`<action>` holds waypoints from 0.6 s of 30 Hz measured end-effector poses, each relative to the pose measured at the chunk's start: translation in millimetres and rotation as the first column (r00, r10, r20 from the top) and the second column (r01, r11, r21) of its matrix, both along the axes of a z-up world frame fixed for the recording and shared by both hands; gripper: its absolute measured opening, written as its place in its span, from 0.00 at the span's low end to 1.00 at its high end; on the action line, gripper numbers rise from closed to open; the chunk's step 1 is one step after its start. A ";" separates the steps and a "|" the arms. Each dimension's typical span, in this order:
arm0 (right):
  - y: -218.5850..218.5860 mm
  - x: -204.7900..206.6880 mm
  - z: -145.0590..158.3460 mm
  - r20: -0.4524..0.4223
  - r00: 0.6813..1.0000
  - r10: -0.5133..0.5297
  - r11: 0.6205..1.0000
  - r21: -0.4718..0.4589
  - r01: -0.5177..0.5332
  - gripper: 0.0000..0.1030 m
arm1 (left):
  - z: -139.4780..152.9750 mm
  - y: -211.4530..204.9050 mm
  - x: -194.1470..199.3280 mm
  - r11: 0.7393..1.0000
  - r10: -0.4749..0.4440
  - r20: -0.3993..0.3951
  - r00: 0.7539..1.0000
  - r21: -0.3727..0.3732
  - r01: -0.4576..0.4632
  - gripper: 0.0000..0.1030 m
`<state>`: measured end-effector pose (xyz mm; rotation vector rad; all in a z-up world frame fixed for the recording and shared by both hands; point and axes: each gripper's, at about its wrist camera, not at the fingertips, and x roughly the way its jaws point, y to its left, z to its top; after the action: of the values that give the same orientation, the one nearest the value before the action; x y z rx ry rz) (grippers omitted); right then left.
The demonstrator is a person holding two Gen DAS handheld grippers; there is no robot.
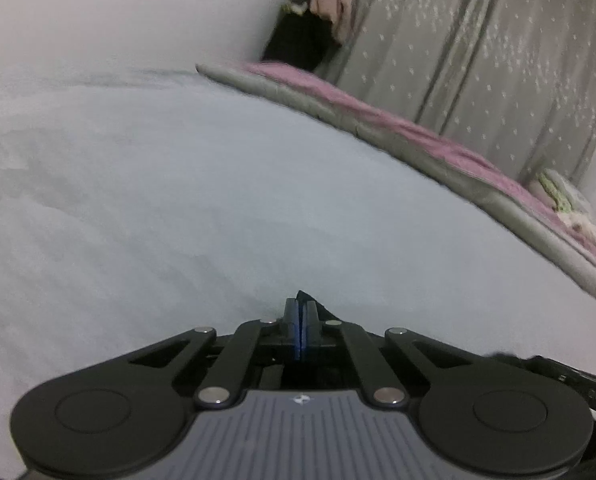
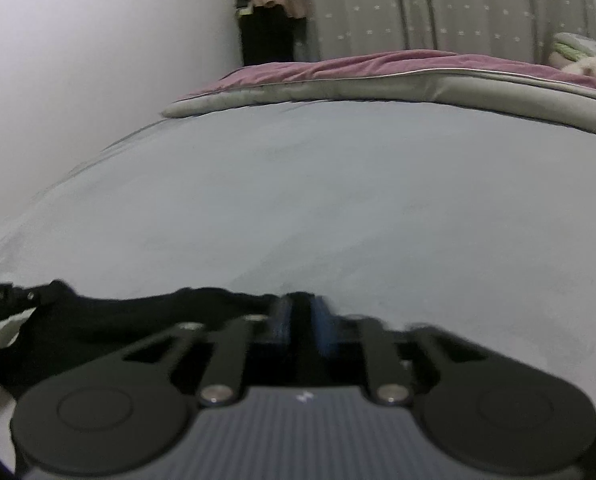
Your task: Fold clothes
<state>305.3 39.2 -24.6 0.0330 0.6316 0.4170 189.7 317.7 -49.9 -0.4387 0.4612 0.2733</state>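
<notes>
- Your left gripper [image 1: 300,322] has its fingers [image 1: 291,318] pressed fully together, and a small peak of the thin black fabric garment [image 1: 321,307] pokes out just past the tips, so you seem to hold only a corner or edge there.
- Your right gripper [image 2: 301,322] shows its blue-padded fingers [image 2: 325,330] drawn narrow with dark cloth filling the slot between them; the view is blurred, but it looks like a pinch on the same garment [image 2: 110,322].
- From the right fingers the garment runs leftward in a slack, sagging band towards the other gripper's black body at the left edge, so it hangs or drapes between your two hands, just above or on the near part of the bed.
- Expect it to handle as soft, limp and light: it will not keep any shape, it will droop between the two grips, and a shallow pinch may slip out of smooth pads.
- Take hold at a hem or seam, where the cloth is doubled and thicker, and keep the two grips apart enough that the edge stays taut.
- Beyond lies the pale blue-grey bed sheet [image 1: 218,200], smooth and bare, a good flat place to lay the fold.
- Farther off, a grey quilt with a pink-purple lining [image 2: 338,76] lies along the far side of the bed.
- Behind it hangs a grey curtain with small pale stars [image 1: 478,48].
</notes>
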 end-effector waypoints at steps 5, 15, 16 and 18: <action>6.5 -17.5 12.4 0.161 0.986 -0.033 0.998 -0.050 0.041 0.08 | 3.7 1.2 -4.0 0.998 0.041 0.024 0.999 0.037 -0.042 0.00; 24.7 2.3 -6.2 0.035 0.999 -0.019 0.991 -0.132 0.024 0.09 | -10.0 6.6 8.3 0.999 0.048 -0.065 0.997 0.002 -0.048 0.08; 24.9 2.3 -5.9 0.035 0.999 -0.023 0.991 -0.131 0.027 0.10 | -9.0 5.8 8.1 0.999 0.046 -0.066 0.997 -0.001 -0.046 0.13; 24.4 1.3 -4.0 0.033 0.999 -0.031 0.992 -0.119 0.034 0.16 | -7.1 6.3 5.6 0.999 0.029 -0.064 0.998 -0.029 -0.031 0.27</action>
<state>306.6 63.6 -28.6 -0.0774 0.6235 0.3470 195.3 324.1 -57.0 -0.4672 0.5215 0.3102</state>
